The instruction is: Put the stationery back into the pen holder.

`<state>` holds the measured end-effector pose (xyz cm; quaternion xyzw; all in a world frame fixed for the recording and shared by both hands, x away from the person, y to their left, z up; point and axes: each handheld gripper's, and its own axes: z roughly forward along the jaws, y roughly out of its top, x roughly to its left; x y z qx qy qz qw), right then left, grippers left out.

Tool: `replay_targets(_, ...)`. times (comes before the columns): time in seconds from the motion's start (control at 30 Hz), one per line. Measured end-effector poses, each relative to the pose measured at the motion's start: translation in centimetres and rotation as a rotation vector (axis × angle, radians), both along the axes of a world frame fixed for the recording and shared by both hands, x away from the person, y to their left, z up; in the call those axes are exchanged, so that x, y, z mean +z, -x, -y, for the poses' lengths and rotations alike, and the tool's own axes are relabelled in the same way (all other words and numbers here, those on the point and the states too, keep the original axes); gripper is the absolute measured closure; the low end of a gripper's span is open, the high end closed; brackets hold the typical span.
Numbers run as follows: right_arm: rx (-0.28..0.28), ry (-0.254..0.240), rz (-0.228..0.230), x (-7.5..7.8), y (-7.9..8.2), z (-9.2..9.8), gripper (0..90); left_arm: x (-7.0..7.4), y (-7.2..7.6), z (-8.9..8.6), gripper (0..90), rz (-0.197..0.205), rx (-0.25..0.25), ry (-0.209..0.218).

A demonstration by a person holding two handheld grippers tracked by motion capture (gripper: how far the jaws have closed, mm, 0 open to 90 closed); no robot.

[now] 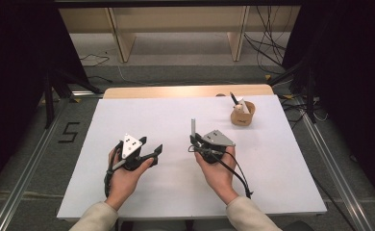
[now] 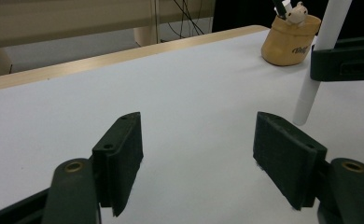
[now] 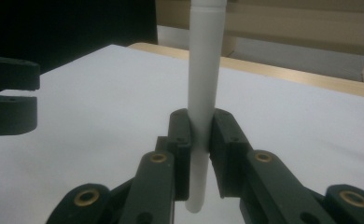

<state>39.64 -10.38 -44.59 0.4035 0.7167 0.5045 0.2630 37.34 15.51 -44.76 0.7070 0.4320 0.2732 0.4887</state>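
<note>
"5" on the floor [image 1: 68, 132]

You work in a lab recording bay: white-topped bench [image 1: 142, 120], black curtains [image 1: 349, 72] on both sides, aluminium floor rails [image 1: 27, 159], loose cables [image 1: 267, 43], a taped "5" [image 1: 68, 132].
</note>
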Motion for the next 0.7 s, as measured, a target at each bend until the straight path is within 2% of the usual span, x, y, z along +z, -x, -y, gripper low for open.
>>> replay_targets(0.17, -0.017, -0.004, -0.004, 0.1, -0.3, 0.9, 78.9, -0.3, -0.1, -0.2, 29.6, -0.015, -0.003, -0.018)
replay_targets(0.37, -0.039, -0.011, 0.004, 0.3, -0.6, 2.2, 78.9, -0.7, -0.2, -0.6, 24.0, -0.033, -0.007, -0.06)
replay_targets(0.7, -0.078, -0.021, 0.01, 0.5, -1.2, 4.0, 78.9, -1.2, 0.1, -1.5, 19.5, -0.061, -0.005, -0.077)
